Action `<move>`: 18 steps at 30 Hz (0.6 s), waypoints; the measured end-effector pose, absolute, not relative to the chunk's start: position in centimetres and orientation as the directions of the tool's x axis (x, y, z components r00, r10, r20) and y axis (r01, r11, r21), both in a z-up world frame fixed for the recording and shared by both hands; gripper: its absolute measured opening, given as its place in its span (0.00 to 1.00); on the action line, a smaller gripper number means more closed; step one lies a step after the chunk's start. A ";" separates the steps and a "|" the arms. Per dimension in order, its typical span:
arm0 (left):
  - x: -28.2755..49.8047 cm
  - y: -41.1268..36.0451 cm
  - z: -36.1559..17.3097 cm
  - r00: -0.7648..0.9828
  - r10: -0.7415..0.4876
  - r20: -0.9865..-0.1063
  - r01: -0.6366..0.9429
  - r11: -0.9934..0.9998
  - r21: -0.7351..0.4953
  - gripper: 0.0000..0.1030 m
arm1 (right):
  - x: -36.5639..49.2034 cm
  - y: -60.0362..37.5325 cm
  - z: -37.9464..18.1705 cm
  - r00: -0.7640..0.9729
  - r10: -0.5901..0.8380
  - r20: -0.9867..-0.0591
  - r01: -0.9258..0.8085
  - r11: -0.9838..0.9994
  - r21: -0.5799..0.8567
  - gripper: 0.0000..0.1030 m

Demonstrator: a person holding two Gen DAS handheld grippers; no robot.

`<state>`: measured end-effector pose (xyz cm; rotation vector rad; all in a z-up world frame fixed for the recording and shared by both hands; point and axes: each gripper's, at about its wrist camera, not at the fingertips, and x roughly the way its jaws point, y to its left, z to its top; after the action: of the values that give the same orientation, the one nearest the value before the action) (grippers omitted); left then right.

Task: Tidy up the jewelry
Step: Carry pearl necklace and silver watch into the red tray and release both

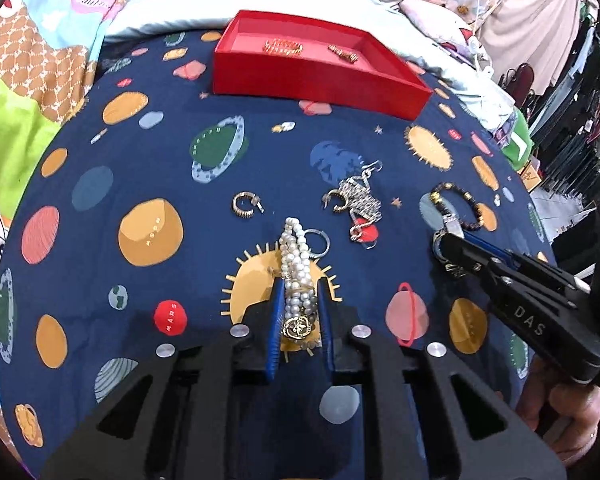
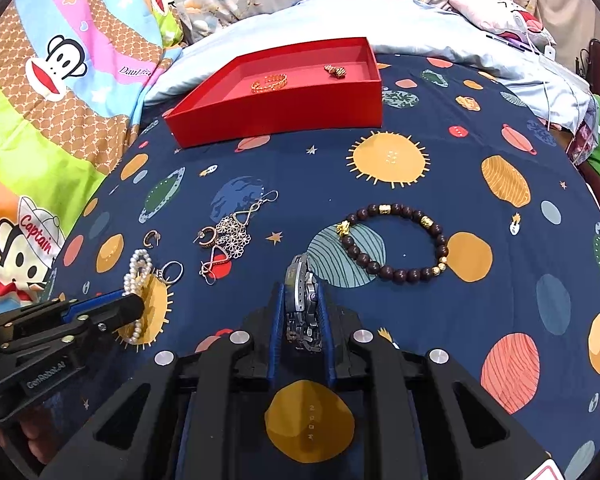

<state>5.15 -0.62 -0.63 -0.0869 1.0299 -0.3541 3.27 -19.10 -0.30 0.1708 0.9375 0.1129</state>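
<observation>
the left hand-held gripper point(image 1: 300, 312) is clamped on a pearl bracelet point(image 1: 297, 264), its round white beads bunched between the blue pads above a small gold charm. the right hand-held gripper point(image 2: 302, 312) is clamped on a metal link watch point(image 2: 300, 300), standing on edge between its fingers. both sit low over a bed cover point(image 2: 420, 320) of dark blue cloth printed with planets. just ahead of the right one lies a dark wooden bead bracelet point(image 2: 396, 240), apart from it. silver filigree earrings point(image 2: 232, 236) and small hoops lie between the two grippers. open cloth leads to a shallow red tray point(image 2: 284, 116) near the far edge, holding two gold pieces.
</observation>
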 end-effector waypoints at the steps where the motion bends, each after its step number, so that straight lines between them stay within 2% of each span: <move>1: 5.1 -0.5 -0.2 0.471 -0.332 -0.817 0.251 0.939 -0.237 0.15 | 3.2 -19.2 -0.1 0.592 0.169 -0.788 -0.019 0.980 0.196 0.15; 9: 5.6 0.3 3.0 0.521 -0.359 -0.774 0.266 0.930 -0.252 0.15 | 3.1 -19.8 2.3 0.642 0.171 -0.748 -0.017 0.978 0.209 0.15; 18: 11.0 0.9 7.3 0.625 -0.342 -0.702 0.261 0.939 -0.225 0.15 | 7.4 -20.4 6.6 0.703 0.192 -0.684 -0.067 0.977 0.205 0.15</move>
<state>11.03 0.87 7.33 -0.1046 0.8260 -0.3462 7.45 -20.44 6.65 0.1692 0.7782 0.1447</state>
